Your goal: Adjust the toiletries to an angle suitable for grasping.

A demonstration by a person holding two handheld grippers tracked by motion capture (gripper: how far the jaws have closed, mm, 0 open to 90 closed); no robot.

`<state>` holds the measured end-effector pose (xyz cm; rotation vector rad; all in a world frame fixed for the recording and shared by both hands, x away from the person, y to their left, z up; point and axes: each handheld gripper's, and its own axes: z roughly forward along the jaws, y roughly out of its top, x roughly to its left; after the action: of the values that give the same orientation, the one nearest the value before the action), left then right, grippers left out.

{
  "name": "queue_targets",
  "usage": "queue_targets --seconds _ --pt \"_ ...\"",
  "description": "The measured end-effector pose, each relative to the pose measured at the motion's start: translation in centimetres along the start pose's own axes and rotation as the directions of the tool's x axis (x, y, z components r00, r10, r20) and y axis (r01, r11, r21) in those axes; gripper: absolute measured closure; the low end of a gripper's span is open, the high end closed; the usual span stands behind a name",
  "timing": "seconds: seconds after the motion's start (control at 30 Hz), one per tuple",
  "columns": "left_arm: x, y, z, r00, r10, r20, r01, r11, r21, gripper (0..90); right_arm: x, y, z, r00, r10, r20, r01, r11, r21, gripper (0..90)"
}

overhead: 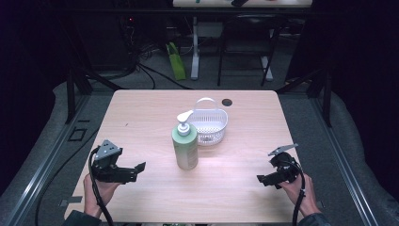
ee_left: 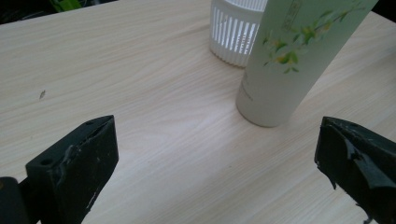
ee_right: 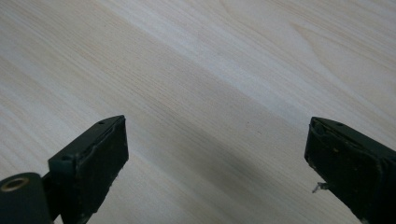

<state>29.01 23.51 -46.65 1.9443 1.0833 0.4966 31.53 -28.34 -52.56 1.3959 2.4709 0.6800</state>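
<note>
Fingers point(ee_left: 74, 172) of both grippers spread wide, empty — the left gripper point(overhead: 129, 170) faces the pump bottle point(overhead: 185, 146); reaching in to grasp it looks next.

Left black two-jaw gripper point(overhead: 136, 170) and right black two-jaw gripper point(overhead: 261, 179): grey three-cornered top plates, trailing black cables, scuffed jaw pads; dark sleeves at both wrists.

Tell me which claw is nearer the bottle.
The left claw: its own view has the green pump bottle just ahead, while the right claw faces bare table.
</note>
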Motion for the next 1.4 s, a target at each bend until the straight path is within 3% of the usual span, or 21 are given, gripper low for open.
queue_targets --seconds 0.57,0.73,1.17,1.27,1.3,1.4 --pt "-3.1 4.1 1.7 0.9936 0.067 0.091 -0.058 0.9937 -0.096 0.0 0.1 0.0 0.2 0.9999 -0.009 -0.005 0.009 1.0 0.005 5.8" --pt "-4.6 6.4 2.6 0.9862 0.108 0.126 -0.089 0.9853 -0.146 0.0 0.1 0.0 0.1 0.9999 -0.01 -0.006 0.01 1.0 0.003 5.8" --pt "-6.2 9.4 6.2 0.9745 0.147 0.17 -0.118 0.9789 -0.167 0.3 0.1 0.0 0.2 0.9999 -0.004 -0.013 0.004 1.0 0.009 6.0" --pt "-6.4 10.0 7.1 0.969 0.153 0.194 -0.118 0.977 -0.177 9.9 0.1 0.0 0.2 0.9999 -0.005 -0.014 0.005 1.0 0.008 6.0" --pt "-6.5 10.1 7.4 0.9686 0.154 0.195 -0.119 0.9763 -0.181 15.3 0.0 -0.1 0.2 0.9999 -0.006 -0.012 0.006 1.0 0.008 6.0" --pt "-6.5 10.2 7.7 0.9712 0.144 0.19 -0.107 0.9756 -0.192 18.8 -0.1 -0.1 0.2 0.9999 -0.009 -0.008 0.009 1.0 0.011 6.1"
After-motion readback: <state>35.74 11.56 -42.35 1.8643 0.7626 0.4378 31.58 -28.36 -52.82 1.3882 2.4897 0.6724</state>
